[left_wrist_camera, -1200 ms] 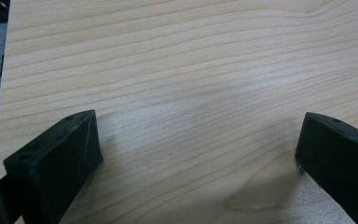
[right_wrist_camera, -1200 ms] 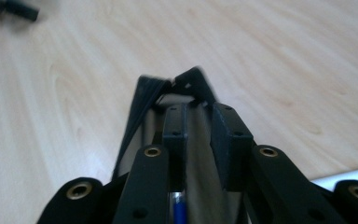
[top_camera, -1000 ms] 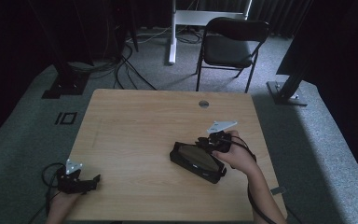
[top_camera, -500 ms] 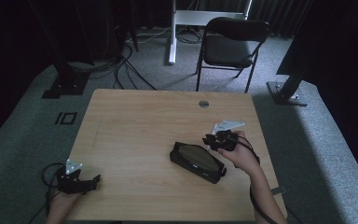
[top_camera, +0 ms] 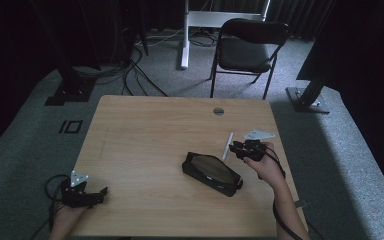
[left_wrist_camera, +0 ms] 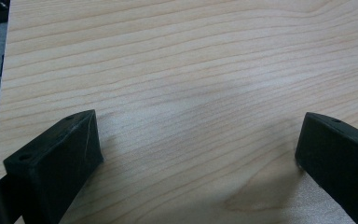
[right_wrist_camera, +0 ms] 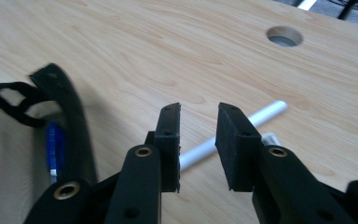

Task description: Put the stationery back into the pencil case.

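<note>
- A white pen (top_camera: pixel 227 145) is seen lying on the wooden counter (top_camera: pixel 150 150), just beside the open black pencil case (top_camera: pixel 212 172), with its far end pointing towards the round cable hole (top_camera: pixel 218 111).
- A second earlier the right tongs (top_camera: pixel 236 149) were seen over the case; they have since been carried out to its right side, where the pen now lies free on the wood.
- The jaws of the right tongs (right_wrist_camera: pixel 198 142) have just been opening; in the right gripper view they are held narrowly apart, with the pen running underneath and behind them and apparently not pressed by either pad.
- A blue pen (right_wrist_camera: pixel 54 144) is visible inside the case (right_wrist_camera: pixel 32 140) at the left of that view.
- The left tongs (top_camera: pixel 92 196) are rested at the near left corner of the counter, unmoved over the last second; their jaws are spread wide over bare wood (left_wrist_camera: pixel 191 93), with nothing between them.
- The change is read as a pen taken out of the case and set down; the emptying of the case is judged to be under way, with at least the blue pen left to be fetched.
</note>
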{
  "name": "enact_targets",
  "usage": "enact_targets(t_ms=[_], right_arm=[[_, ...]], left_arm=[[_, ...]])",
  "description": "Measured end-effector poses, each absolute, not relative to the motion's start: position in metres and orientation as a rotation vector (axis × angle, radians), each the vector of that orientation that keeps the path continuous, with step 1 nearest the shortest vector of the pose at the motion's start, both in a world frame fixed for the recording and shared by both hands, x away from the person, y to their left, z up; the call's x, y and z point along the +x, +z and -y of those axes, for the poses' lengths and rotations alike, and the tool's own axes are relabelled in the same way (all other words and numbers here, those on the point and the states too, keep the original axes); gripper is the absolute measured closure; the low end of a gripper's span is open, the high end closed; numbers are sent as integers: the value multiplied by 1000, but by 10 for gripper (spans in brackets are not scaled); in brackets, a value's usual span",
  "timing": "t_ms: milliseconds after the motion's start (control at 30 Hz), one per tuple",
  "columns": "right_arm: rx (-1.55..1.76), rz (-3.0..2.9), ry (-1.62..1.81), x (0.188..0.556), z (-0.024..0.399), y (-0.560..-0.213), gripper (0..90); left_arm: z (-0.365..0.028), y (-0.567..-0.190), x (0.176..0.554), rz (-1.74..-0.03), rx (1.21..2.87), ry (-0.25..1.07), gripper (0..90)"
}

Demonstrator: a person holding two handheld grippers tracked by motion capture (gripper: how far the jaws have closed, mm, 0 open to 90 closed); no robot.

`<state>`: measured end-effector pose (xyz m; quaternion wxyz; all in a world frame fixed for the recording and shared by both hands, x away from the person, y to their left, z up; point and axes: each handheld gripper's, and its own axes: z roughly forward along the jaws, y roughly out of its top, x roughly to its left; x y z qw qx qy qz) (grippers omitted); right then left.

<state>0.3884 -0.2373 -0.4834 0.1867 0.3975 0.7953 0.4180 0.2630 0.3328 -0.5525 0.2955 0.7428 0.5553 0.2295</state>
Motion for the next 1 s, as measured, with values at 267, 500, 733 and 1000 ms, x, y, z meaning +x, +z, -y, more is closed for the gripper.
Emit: enact_targets(t_ms=[267, 500, 733, 1000], right_arm=[[1195, -2210, 1139, 399, 253, -505, 675], [1247, -2202, 1085, 409, 260, -525, 651], [1276, -2201, 1072, 419, 263, -531, 603], [1264, -2230, 1031, 428, 261, -537, 505]], left_arm=[[-333, -553, 263, -1477, 1976, 610, 3], [-333, -553, 263, -1478, 1976, 610, 3], [-333, -553, 263, -1477, 1976, 611, 3], [-333, -553, 263, -1478, 1976, 610, 3]])
